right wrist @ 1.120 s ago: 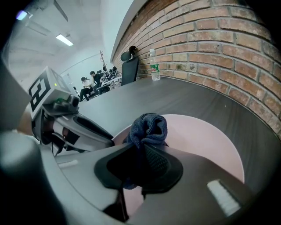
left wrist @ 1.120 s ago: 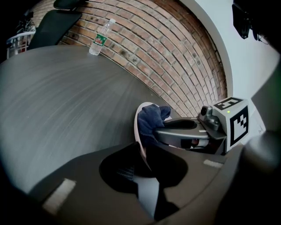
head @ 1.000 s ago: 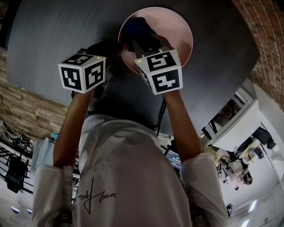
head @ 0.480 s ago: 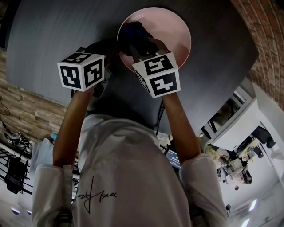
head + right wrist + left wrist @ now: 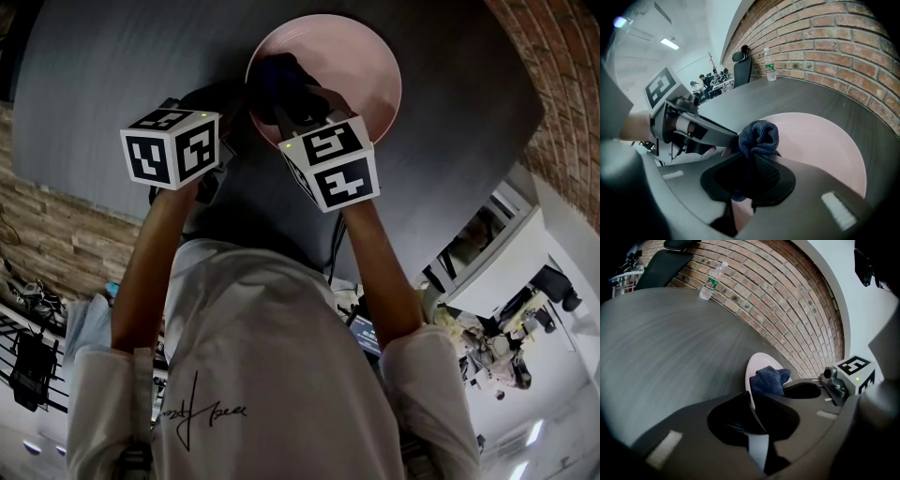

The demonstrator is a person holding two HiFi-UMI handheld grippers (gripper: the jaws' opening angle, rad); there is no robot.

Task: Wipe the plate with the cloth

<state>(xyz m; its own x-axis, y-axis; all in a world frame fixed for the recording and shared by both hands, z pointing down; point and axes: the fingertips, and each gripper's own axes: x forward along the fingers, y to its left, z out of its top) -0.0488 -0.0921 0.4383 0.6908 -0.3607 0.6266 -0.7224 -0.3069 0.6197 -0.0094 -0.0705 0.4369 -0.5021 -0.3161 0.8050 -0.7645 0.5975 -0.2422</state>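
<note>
Pink plate (image 5: 366,66) upper centre on the dark desk (image 5: 112,75), left gripper (image 5: 751,401) fingers clamped on its rim, right gripper (image 5: 751,157) fingers pinching a navy cloth (image 5: 759,133), cloth over the plate's left side.

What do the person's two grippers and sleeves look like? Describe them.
The left gripper and right gripper have broad, rounded, dark grey jaws with pale rectangular patches. Each carries a cube of black-and-white square markers with a small green light. The person wears a white shirt with elbow-length sleeves.
</note>
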